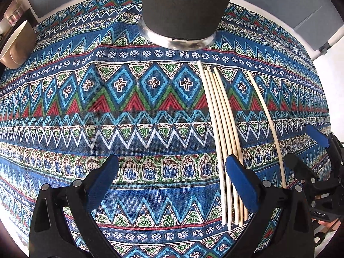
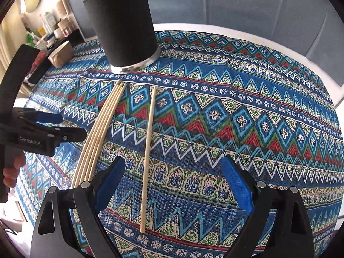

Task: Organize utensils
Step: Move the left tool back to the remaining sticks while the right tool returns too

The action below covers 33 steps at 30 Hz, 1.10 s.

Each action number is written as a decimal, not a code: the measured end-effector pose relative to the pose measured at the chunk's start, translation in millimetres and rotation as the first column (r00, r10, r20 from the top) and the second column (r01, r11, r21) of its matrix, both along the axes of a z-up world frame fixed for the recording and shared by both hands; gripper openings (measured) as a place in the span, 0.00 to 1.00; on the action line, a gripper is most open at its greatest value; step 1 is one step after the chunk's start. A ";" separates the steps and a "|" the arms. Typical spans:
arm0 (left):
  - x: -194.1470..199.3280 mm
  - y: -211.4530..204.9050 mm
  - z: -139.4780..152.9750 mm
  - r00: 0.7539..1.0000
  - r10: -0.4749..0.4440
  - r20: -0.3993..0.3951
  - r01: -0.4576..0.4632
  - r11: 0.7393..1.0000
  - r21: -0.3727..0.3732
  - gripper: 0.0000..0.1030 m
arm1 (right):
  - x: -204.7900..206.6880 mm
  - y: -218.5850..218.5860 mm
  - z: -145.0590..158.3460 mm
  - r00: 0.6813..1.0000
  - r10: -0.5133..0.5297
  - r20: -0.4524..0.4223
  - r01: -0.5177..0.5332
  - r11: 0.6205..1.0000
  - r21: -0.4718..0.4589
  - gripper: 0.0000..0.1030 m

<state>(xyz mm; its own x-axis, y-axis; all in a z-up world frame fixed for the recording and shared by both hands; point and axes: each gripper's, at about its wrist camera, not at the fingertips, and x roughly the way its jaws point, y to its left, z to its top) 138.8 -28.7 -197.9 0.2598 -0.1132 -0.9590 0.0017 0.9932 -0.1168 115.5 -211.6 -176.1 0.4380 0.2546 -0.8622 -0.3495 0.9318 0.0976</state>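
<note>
Ahead of the left tool [image 1: 172, 172], on the patterned cloth [image 1: 129, 111] over the table, stands the black holder [image 1: 182, 8] with its metal base ring. Left tool: spread wide, nothing held, fingers [image 1: 101, 180] above the cloth. Five chopsticks [image 1: 221, 129] lie bunched side by side, running from just short of the holder back under that tool's right finger; touching it or not, can't tell. One more chopstick [image 1: 266, 124] lies apart, further right, between the bunch and the right tool [image 1: 318, 137].

Right tool [image 2: 174, 185]: also wide, empty. The single chopstick [image 2: 148, 150] lies lengthwise between its fingers, nearer the left one, touching neither. The bunch [image 2: 101, 133] sits just left of its left finger [image 2: 107, 185]. Holder [image 2: 124, 30] is ahead and left, with stick tips showing above its rim. Left tool [image 2: 51, 126] shows at the left edge, a hand [image 2: 13, 172] on its grip. A beige bowl [image 2: 62, 53] sits far left near the table edge.
</note>
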 end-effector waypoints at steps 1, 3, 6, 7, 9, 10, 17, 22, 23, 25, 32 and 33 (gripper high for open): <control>1.8 -2.3 -0.6 1.000 0.000 -0.003 0.000 1.000 0.011 0.94 | -0.7 -0.5 -1.8 1.000 -0.003 -0.003 0.003 1.000 -0.005 0.84; 7.9 -9.7 -2.6 1.000 -0.002 -0.014 0.003 0.999 0.046 0.94 | -2.2 -0.2 -4.6 1.000 -0.002 -0.006 0.002 1.000 -0.010 0.84; 15.3 -18.6 -5.4 1.000 0.000 -0.028 0.002 0.997 0.077 0.94 | -4.1 3.3 -7.5 1.000 0.007 -0.007 -0.007 1.000 -0.023 0.84; 17.4 -20.1 -5.6 0.999 0.003 -0.032 -0.001 0.997 0.078 0.94 | -3.7 5.6 -7.8 1.000 0.011 -0.004 -0.011 0.999 -0.030 0.84; 23.3 -25.2 -6.5 0.999 0.006 -0.043 -0.003 0.996 0.088 0.96 | -2.8 10.3 -9.7 1.000 0.022 -0.001 -0.022 0.998 -0.052 0.84; 25.9 -27.1 -6.5 0.999 0.010 -0.047 -0.006 0.996 0.090 0.96 | -1.8 12.8 -10.1 1.000 0.026 0.002 -0.025 0.998 -0.061 0.84; 52.4 -35.1 -10.3 0.995 0.059 -0.081 -0.050 0.992 0.113 0.96 | 3.8 24.7 -17.1 0.999 0.033 -0.003 -0.033 0.989 -0.143 0.84; 52.8 -26.3 -8.8 0.995 0.055 -0.082 -0.046 0.993 0.111 0.96 | 10.8 31.3 -16.9 0.999 0.030 -0.017 -0.032 0.987 -0.157 0.84; 52.4 -23.7 -8.7 0.996 0.054 -0.077 -0.046 0.993 0.111 0.96 | 12.3 33.7 -16.4 0.999 0.031 -0.020 -0.034 0.986 -0.165 0.84; 48.9 -18.7 -8.3 0.997 0.049 -0.064 -0.041 0.993 0.110 0.96 | 16.5 37.1 -16.2 0.998 0.031 -0.048 -0.039 0.985 -0.169 0.84; 32.7 -4.9 -7.1 0.998 0.041 -0.042 -0.036 0.993 0.108 0.93 | 23.6 29.2 -14.7 0.995 0.015 -0.101 -0.028 0.991 -0.133 0.68; 31.9 -2.9 -6.0 0.998 0.038 -0.040 -0.034 0.993 0.109 0.90 | 23.1 25.2 -12.5 0.996 0.006 -0.093 -0.018 0.992 -0.127 0.52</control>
